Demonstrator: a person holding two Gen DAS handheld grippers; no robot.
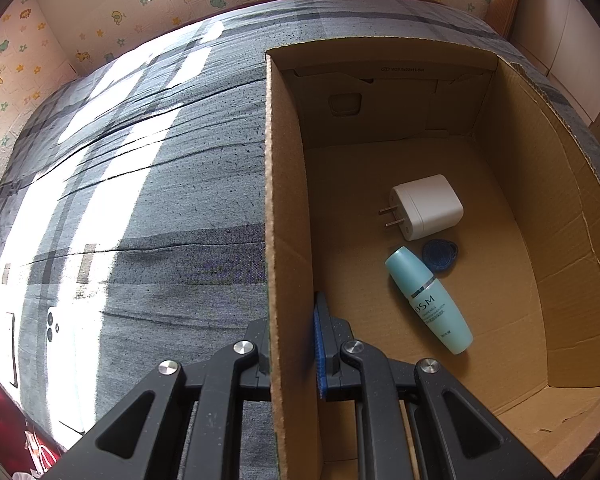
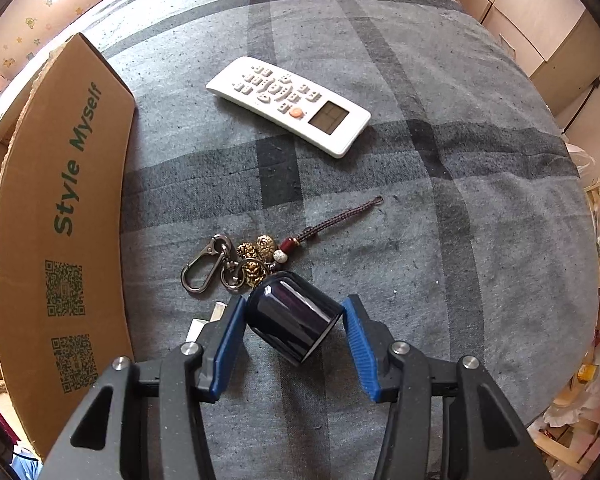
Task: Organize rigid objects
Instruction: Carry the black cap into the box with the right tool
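Observation:
My left gripper (image 1: pixel 294 344) is shut on the left wall of the cardboard box (image 1: pixel 286 208), one finger on each side of it. Inside the box lie a white charger plug (image 1: pixel 428 206), a teal bottle (image 1: pixel 430 300) and a small blue tag (image 1: pixel 440 255). My right gripper (image 2: pixel 294 332) is open around a dark glossy cylinder (image 2: pixel 294 316) lying on the grey plaid bedspread; its pads stand at the cylinder's sides. A keychain with brass beads and a clip (image 2: pixel 236 262) lies just beyond it. A white remote control (image 2: pixel 288 104) lies farther off.
The box's outer wall with green print (image 2: pixel 66 216) stands left of my right gripper. A white phone (image 1: pixel 54 328) lies on the bed at the left. White scraps (image 2: pixel 204 322) lie beside the right gripper's left finger. Wallpapered walls ring the bed.

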